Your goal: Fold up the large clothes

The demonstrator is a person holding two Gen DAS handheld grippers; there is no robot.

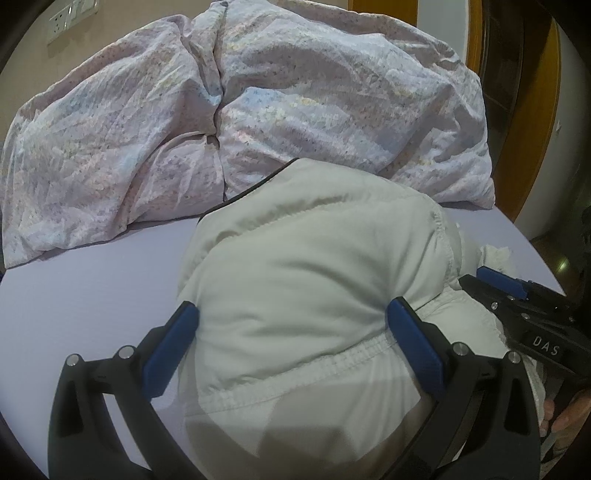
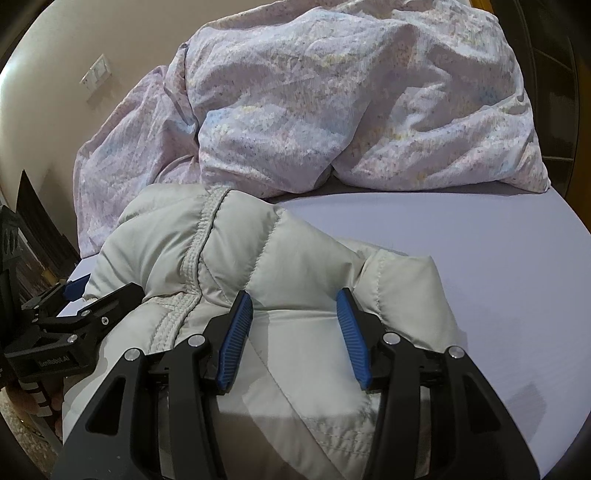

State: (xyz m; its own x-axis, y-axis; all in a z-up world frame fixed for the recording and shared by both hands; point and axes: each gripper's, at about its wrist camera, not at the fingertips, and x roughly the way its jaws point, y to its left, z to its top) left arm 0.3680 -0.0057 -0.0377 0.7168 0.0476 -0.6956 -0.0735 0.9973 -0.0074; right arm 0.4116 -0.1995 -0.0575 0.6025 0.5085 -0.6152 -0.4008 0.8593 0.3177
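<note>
Pale grey padded fabric fills the near half of both my views: the puffy jacket (image 1: 306, 280) lies bunched on the lilac bed sheet (image 1: 96, 280), with its stitched quilting lines and a ribbed seam running from about 11 o'clock down to 7 o'clock in my right wrist view. My left gripper (image 1: 291, 332) has its blue pads (image 1: 171, 350) spread wide around a thick fold of the jacket, one pad at 8 o'clock and the other at 4 o'clock, both pressed against the bulging fabric, so I read it as clamped on that bundle. My right gripper (image 2: 293, 336) sits over the jacket's other side; its blue ribbed pads (image 2: 236, 339) stand partly apart with a raised ridge of jacket fabric between them, and the fabric bulges up past the tips, but I cannot tell whether the pads truly pinch it or merely straddle it. Each gripper shows in the other's view: the right one at 3 o'clock in the left view, the left one at 9 o'clock in the right view, both close alongside the jacket. Behind, from 10 to 2 o'clock, a crumpled floral duvet (image 1: 236, 110) is heaped on the bed, touching the jacket's far edge. A wall socket plate (image 1: 72, 18) shows at 11 o'clock.
</note>
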